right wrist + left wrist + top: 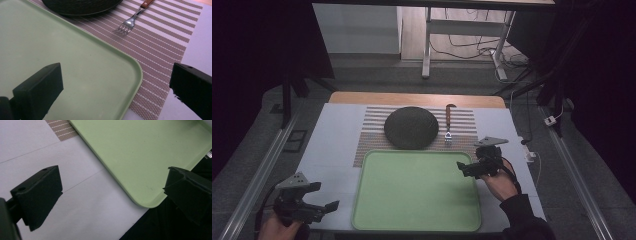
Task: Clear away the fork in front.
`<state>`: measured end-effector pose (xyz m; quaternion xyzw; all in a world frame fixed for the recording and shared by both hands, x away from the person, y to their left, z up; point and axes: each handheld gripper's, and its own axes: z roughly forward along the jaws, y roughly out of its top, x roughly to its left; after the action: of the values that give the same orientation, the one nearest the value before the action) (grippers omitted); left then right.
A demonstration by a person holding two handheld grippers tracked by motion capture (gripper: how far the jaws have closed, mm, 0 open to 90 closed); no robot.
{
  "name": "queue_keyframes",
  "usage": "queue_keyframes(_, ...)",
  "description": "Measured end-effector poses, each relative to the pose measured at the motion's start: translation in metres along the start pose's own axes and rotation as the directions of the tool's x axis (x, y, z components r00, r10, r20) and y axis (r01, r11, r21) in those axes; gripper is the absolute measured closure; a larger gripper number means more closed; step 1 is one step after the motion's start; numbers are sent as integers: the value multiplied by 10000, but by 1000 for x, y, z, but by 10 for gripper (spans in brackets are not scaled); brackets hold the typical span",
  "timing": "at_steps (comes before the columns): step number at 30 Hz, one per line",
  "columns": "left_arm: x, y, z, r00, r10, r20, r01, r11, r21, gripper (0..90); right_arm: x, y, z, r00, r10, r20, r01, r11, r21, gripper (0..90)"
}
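Green tray on table, flanked by left gripper and right gripper, both with jaws apart and holding nothing; dark plate and fork beyond on striped mat.

Left gripper: held low at the person's near left, jaws set wide apart, nothing between them. Right gripper: held farther forward on the right, jaws likewise wide apart and empty, pointing leftward. Right hand grips it from behind, dark sleeve trailing back.
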<state>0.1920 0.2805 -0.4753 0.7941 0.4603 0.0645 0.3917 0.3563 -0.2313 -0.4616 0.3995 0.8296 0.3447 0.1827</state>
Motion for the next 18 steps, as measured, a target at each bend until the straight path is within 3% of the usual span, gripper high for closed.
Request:
queue_keyframes(10,1,0,0,9999,-83,57,83,10000,9,15,-1,16,25,9983,-393,431,372,9982,473,0)
queue_keyframes(18,1,0,0,9999,-93,71,93,10000,16,15,-3,29,47,9936,-908,665,835,9909,1059,0)
